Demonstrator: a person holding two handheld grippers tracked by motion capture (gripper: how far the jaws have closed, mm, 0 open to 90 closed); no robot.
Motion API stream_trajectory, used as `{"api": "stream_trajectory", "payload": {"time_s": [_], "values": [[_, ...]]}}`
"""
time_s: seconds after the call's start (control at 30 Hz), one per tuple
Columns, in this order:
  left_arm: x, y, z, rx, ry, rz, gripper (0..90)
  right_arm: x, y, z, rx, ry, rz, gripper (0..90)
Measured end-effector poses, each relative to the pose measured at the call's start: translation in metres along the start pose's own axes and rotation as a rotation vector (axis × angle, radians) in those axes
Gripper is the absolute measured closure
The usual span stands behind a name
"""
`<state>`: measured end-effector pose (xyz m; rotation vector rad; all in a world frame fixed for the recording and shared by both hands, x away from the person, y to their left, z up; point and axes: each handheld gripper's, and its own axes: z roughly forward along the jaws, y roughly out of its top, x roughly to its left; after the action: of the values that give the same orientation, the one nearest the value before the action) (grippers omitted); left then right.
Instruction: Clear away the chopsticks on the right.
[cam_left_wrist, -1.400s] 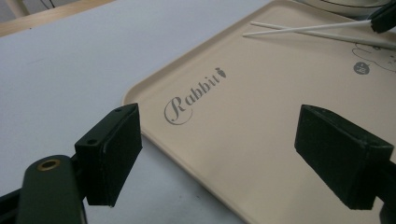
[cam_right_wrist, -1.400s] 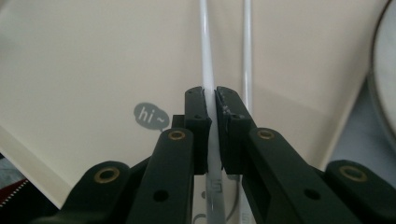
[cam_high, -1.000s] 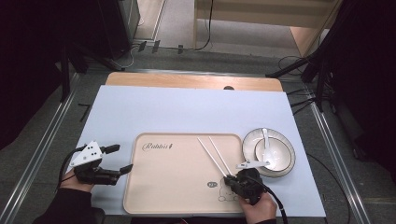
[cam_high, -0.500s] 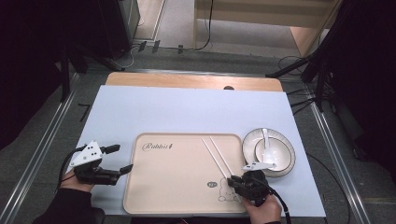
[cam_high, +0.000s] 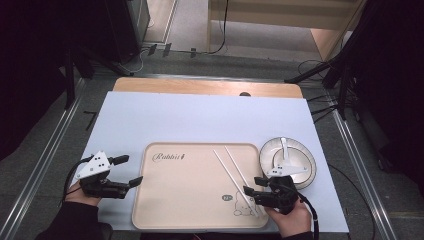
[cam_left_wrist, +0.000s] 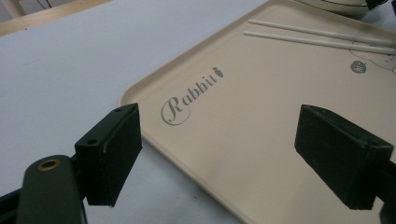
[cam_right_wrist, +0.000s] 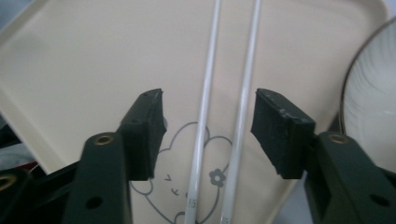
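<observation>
Your right gripper (cam_high: 255, 188) has just been opening its fingers (cam_right_wrist: 144, 130), and they now stand released, one on either side of the two white chopsticks (cam_right_wrist: 224, 116), touching neither. The chopsticks lie flat on the beige tray (cam_high: 190, 200), side by side between the fingers, running away from them toward the tray's far edge. To finish this step cleanly, lift straight up and back so neither finger brushes a stick and rolls it out of line.

Just beyond your right finger sits the white bowl (cam_high: 295, 160) with its spoon (cam_high: 283, 152), close beside the tray's rim; keep your withdrawal away from it. Your left gripper (cam_high: 124, 171) rests with fingers (cam_left_wrist: 109, 154) spread wide and empty at the tray's near left corner. Ahead of both grippers the pale tabletop (cam_high: 200, 120) offers open room.
</observation>
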<state>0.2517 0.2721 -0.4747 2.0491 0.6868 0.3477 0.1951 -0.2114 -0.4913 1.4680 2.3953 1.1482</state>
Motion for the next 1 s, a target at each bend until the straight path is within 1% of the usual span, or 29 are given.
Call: {"api": "stream_trajectory", "payload": {"time_s": [0.1,0.17,0.2,0.33,0.43,0.5,0.57,0.63,0.7,0.77,0.8,0.87,1.0], "values": [[0.000,0.000,0.000,-0.001,0.000,-0.004,15.4,-0.001,0.009,-0.002,0.014,0.078,-0.045,40.3],[0.001,-0.001,0.001,0.003,0.001,-0.003,15.3,-0.002,0.015,-0.005,0.000,0.097,-0.098,38.5],[0.001,-0.001,0.001,0.003,0.001,-0.003,15.4,-0.003,0.018,-0.006,-0.001,0.106,-0.113,38.2],[0.001,-0.001,0.001,0.003,0.000,-0.003,15.4,-0.017,0.026,-0.010,-0.023,0.141,-0.145,36.3],[0.001,-0.001,0.001,0.005,-0.002,-0.003,15.4,-0.030,0.032,-0.016,-0.050,0.142,-0.175,33.9],[0.001,-0.001,0.002,0.004,-0.002,-0.004,15.4,-0.038,0.036,-0.021,-0.078,0.135,-0.204,32.5],[0.002,-0.001,0.001,0.007,-0.001,-0.006,15.4,-0.048,0.041,-0.028,-0.102,0.130,-0.213,30.7],[0.002,-0.001,0.001,0.008,0.000,-0.006,15.4,-0.054,0.043,-0.031,-0.118,0.131,-0.218,30.3],[0.001,-0.001,0.001,0.008,0.001,-0.006,15.4,-0.061,0.044,-0.035,-0.125,0.117,-0.222,29.7],[0.001,-0.001,0.001,0.008,-0.001,-0.006,15.4,-0.068,0.044,-0.039,-0.142,0.087,-0.241,29.7],[0.001,-0.001,0.001,0.006,-0.001,-0.006,15.4,-0.070,0.043,-0.041,-0.142,0.086,-0.245,29.6],[0.001,-0.001,0.001,0.009,-0.001,-0.004,15.4,-0.077,0.041,-0.047,-0.161,0.084,-0.245,28.7],[0.001,-0.001,0.000,0.007,-0.005,-0.002,15.4,-0.084,0.035,-0.052,-0.205,0.094,-0.228,26.5]]}}
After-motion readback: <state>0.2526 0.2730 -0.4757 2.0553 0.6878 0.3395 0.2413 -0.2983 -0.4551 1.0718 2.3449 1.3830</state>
